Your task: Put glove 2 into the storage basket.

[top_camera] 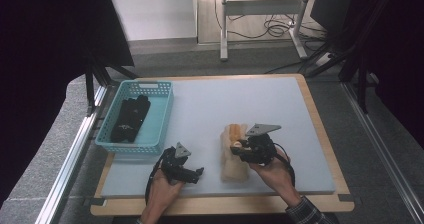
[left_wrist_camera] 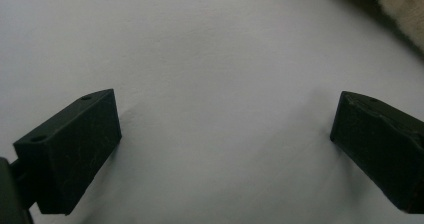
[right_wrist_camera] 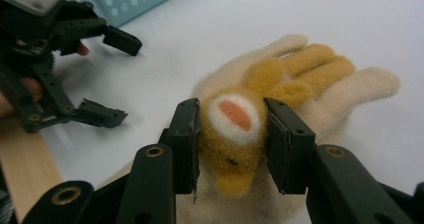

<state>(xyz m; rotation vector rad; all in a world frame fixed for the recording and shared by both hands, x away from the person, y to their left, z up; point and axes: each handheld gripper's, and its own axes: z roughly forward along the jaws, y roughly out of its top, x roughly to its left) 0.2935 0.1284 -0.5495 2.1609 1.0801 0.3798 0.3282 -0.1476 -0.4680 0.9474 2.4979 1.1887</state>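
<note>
A fuzzy cream glove [top_camera: 231,168] with orange fingers lies on the white table mat, near the front centre. My right gripper [top_camera: 239,146] is over its middle. In the right gripper view its jaws press from both sides on the glove's orange tuft with a white and pink patch [right_wrist_camera: 234,115], so the right gripper [right_wrist_camera: 234,134] is shut on the glove [right_wrist_camera: 360,81]. My left gripper [top_camera: 200,173] rests just left of the glove, jaws wide apart with nothing between them. The left gripper [left_wrist_camera: 225,144] hovers low over bare mat, with the glove's edge [left_wrist_camera: 400,4] at the upper right.
A light blue plastic basket [top_camera: 107,134] stands at the left of the mat, holding black gloves [top_camera: 131,116]. The mat [top_camera: 240,99] lies on a wooden board whose front edge is close to both hands. The left gripper [right_wrist_camera: 120,79] stands a short way off in the right gripper view.
</note>
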